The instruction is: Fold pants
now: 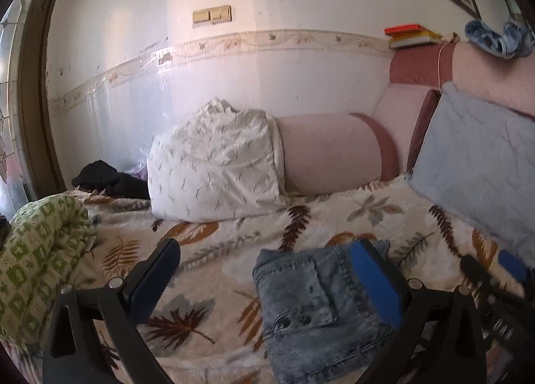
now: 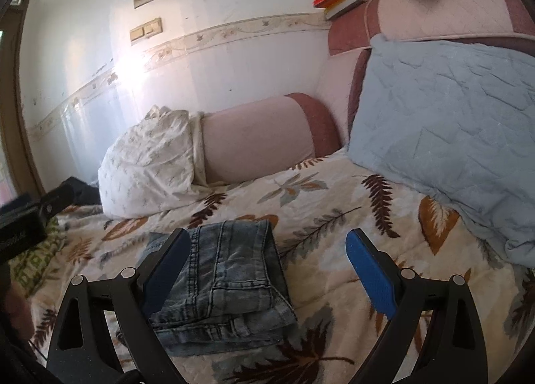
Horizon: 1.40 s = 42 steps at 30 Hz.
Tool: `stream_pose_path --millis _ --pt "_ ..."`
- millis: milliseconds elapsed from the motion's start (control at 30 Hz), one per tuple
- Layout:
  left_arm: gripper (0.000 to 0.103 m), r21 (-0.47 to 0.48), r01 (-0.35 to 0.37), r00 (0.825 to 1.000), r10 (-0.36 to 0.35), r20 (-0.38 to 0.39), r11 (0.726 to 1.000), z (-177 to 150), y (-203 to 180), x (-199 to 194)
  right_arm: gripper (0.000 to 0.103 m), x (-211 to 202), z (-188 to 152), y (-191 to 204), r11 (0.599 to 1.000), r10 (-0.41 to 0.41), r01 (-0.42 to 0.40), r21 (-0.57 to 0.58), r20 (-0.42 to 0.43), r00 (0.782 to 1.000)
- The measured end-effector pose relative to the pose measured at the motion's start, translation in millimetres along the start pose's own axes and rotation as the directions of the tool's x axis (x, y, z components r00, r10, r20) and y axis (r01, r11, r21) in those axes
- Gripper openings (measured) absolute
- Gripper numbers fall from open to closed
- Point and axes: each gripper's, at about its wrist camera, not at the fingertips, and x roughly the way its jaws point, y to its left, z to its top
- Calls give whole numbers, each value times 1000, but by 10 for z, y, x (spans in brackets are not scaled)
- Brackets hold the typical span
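Note:
The pants (image 1: 311, 310) are blue denim, folded into a compact stack that lies flat on the leaf-print bedspread (image 1: 217, 250). In the left wrist view my left gripper (image 1: 267, 270) is open and empty, above the bed, with the stack under its right finger. In the right wrist view the pants (image 2: 230, 287) lie under the left finger of my right gripper (image 2: 267, 260), which is open and empty. My right gripper's tips also show at the right edge of the left wrist view (image 1: 491, 267).
A white pillow (image 1: 214, 163) and a pink bolster (image 1: 327, 153) lie at the wall. A grey-blue quilted cushion (image 2: 448, 136) leans on the pink headboard (image 2: 434, 13). A green patterned quilt (image 1: 36, 257) is bunched at left, with dark clothing (image 1: 107, 180) behind. Books (image 1: 411, 34) sit on the headboard.

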Motion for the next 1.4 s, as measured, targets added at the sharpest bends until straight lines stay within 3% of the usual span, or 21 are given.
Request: stream_pose_path --millis 400,767,1400 --pt "103 2 -49 998 49 -34 999 -124 212 -1 95 131 -105 26 996 -84 83 -40 -38 996" --pt "103 0 -58 997 58 -54 998 -236 325 -51 95 73 -126 33 995 -92 91 -38 -20 996" --pt "103 16 -60 993 62 -104 998 -390 343 107 95 13 -165 348 988 20 -19 -155 9 1000"
